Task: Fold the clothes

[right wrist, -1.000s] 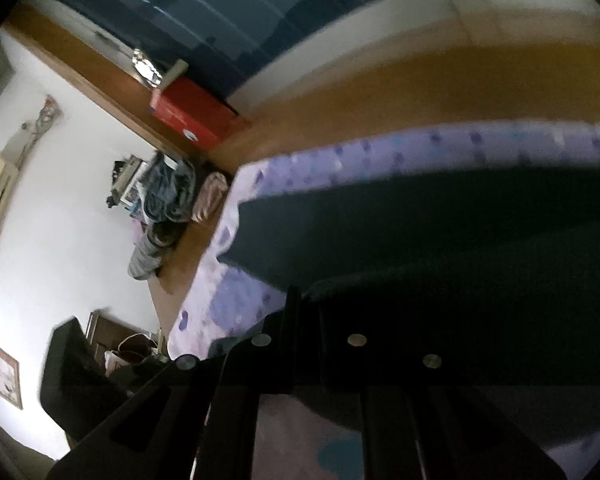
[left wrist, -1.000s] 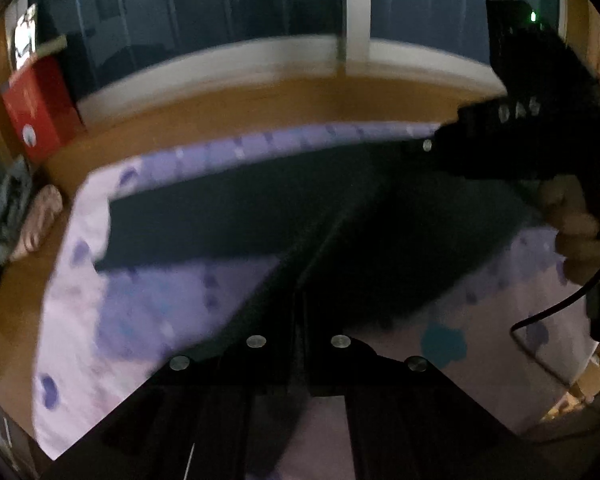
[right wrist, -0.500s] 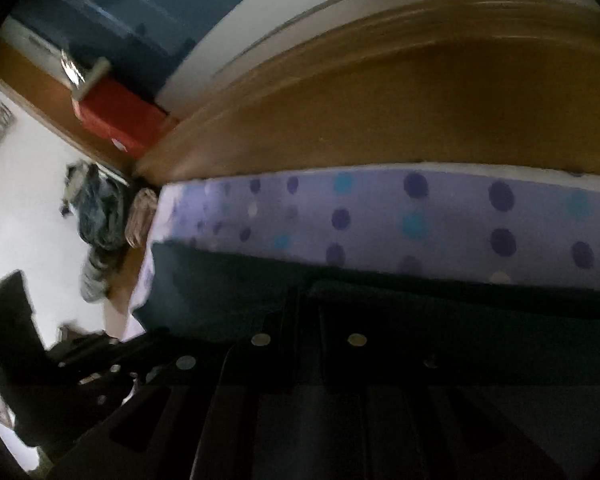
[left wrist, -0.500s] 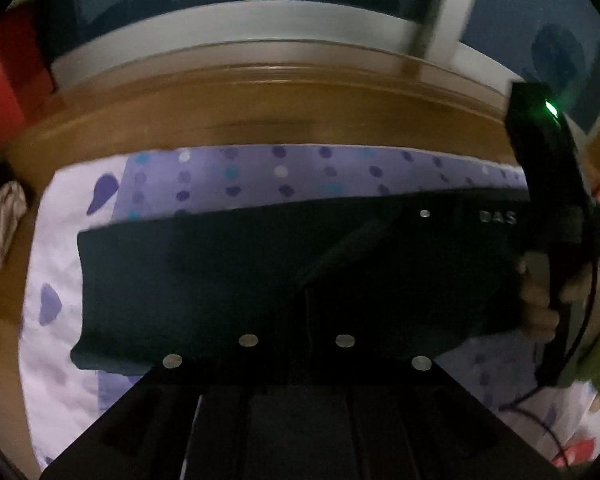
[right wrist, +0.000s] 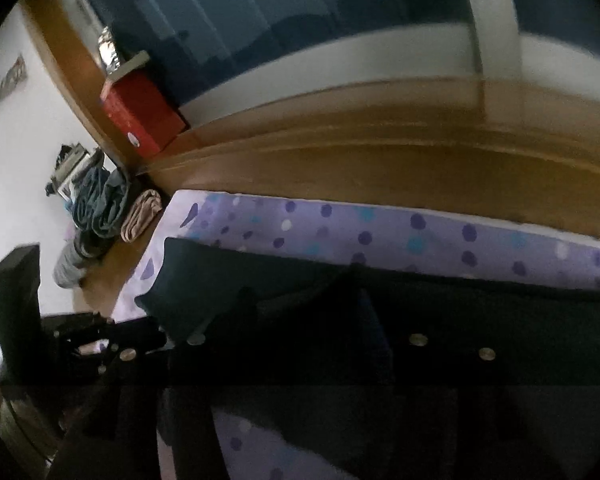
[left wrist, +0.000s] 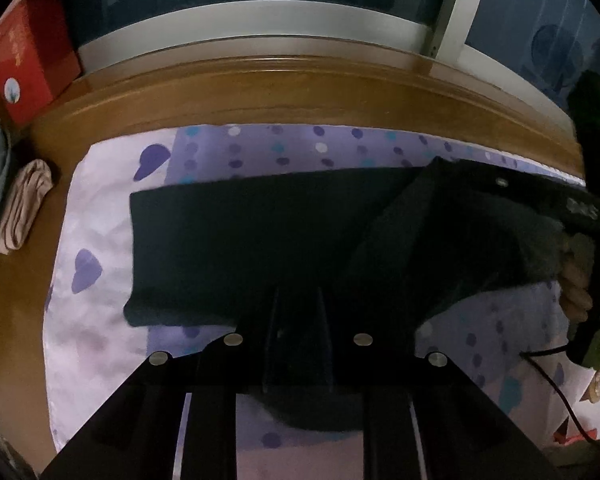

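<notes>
Dark garment (left wrist: 260, 248) spread across mid-frame on my dotted purple sheet (left wrist: 268, 148), left gripper (left wrist: 298, 344) opening with cloth between its jaws, right gripper (right wrist: 374, 344) opening over the garment's fold, red box (left wrist: 24, 60) upper left.

Both tools angled downward, left tool (left wrist: 296, 312) and right tool (right wrist: 374, 320) jaws opening, a hand (left wrist: 578, 276) gripping the right one's handle.

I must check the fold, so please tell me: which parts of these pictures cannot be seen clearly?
- Left wrist view: the dark garment near edge, hidden under the left hand-held gripper.
- Right wrist view: the right hand-held gripper fingertips, lost against dark cloth and blur.
- Right wrist view: the garment's right end, cut off.
</notes>
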